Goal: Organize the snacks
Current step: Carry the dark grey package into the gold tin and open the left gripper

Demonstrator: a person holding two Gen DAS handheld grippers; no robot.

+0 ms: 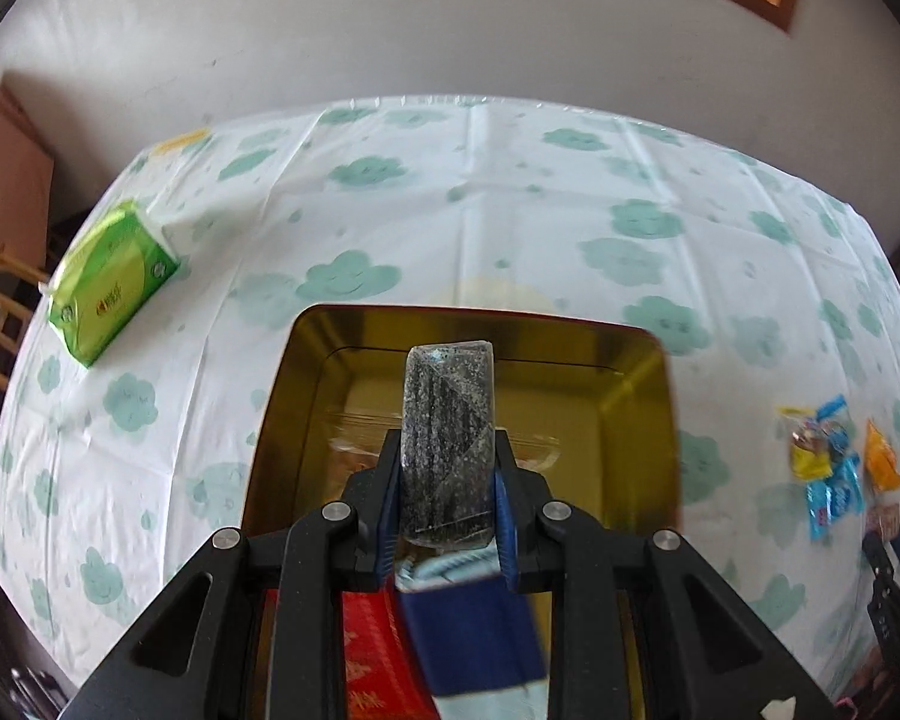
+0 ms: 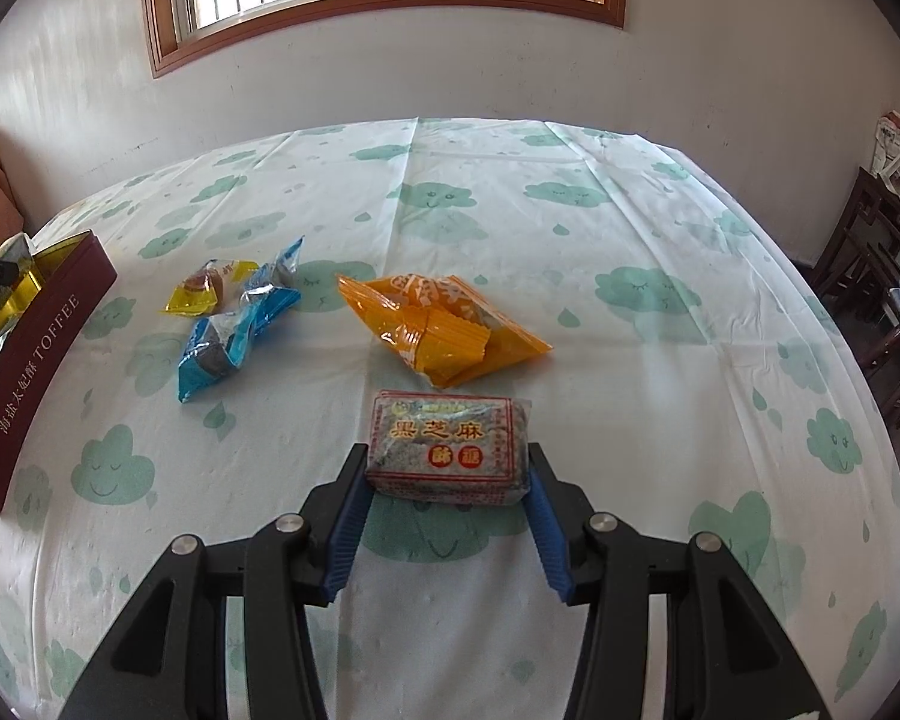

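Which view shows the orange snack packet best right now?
The right wrist view: the crinkled orange plastic snack packet lies whole and sharp on the tablecloth, beyond the tool. The left wrist view shows it only as a small blurred shape near the right edge.

Left wrist view: the tin floor was mostly hidden behind the grey speckled packet and the gripper frame. Items low in the tin, a red packet and a blue one, were blurred and cut off by the bottom edge; labels unreadable. The snack pile at right was smeared, individual wrappers hard to separate. Print on the green tissue pack was too small to read.

Right wrist view: the tin was cut by the left edge, its contents mostly out of sight. Fine print on the sesame block was illegible.
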